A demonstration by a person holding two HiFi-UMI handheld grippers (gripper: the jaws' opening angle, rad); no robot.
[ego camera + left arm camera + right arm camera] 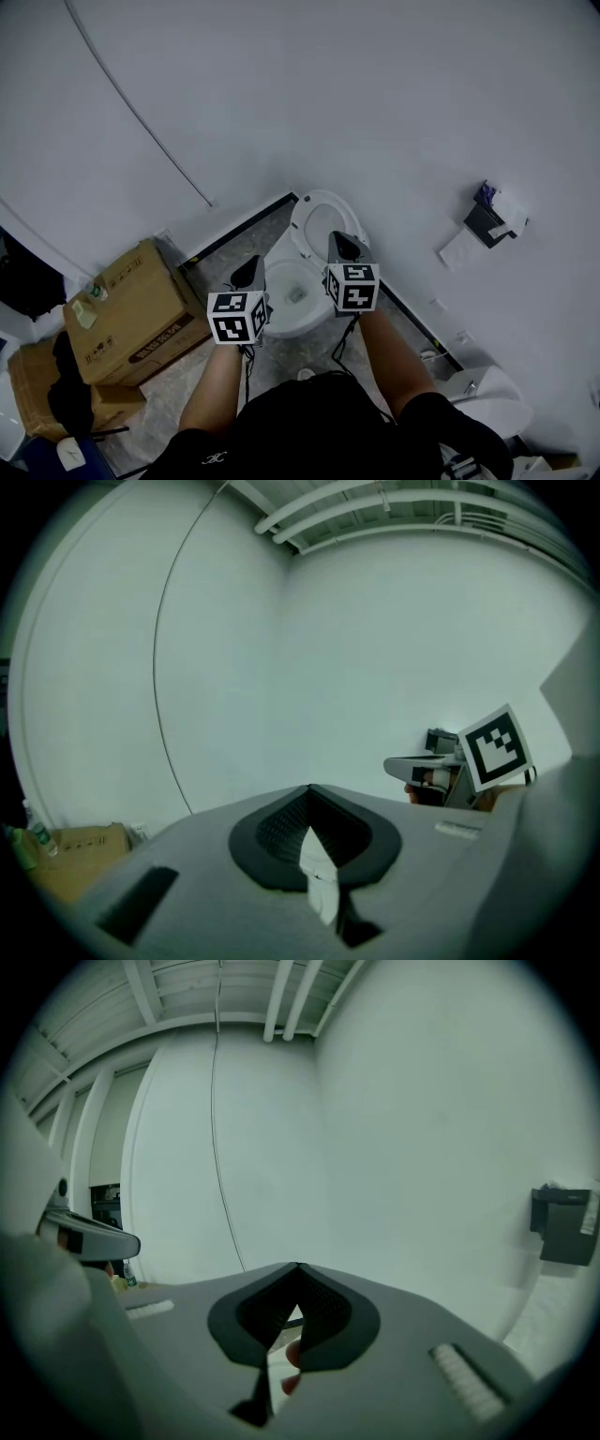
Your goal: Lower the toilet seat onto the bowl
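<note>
Grippers, two, hand-held, nearest the camera. The left gripper (pixel 251 272) is hovering over the near-left rim of the bowl, its jaws lying together with nothing between them. The right gripper (pixel 343 246) is reaching further in along the right rim, with its jaws likewise pressed together and carrying nothing. Its tip is sitting close to the raised seat, and contact cannot be confirmed.

Step in hand, as judged: the reach toward the seat, which is not yet lowered. The next move is calling for a closed tip set behind the seat's upper edge. The seat then needs tipping forward and easing down so that it is not slamming.

Toilet bowl (pixel 289 328), white, is lying open below both tips.

Toilet seat (pixel 314 216), a white oval ring, is standing upright at the back of the bowl and leaning toward the wall (pixel 375 112).

Cardboard box (pixel 131 314) is sitting on the floor to the left. Paper holder (pixel 486 225) is hanging on the wall to the right.
</note>
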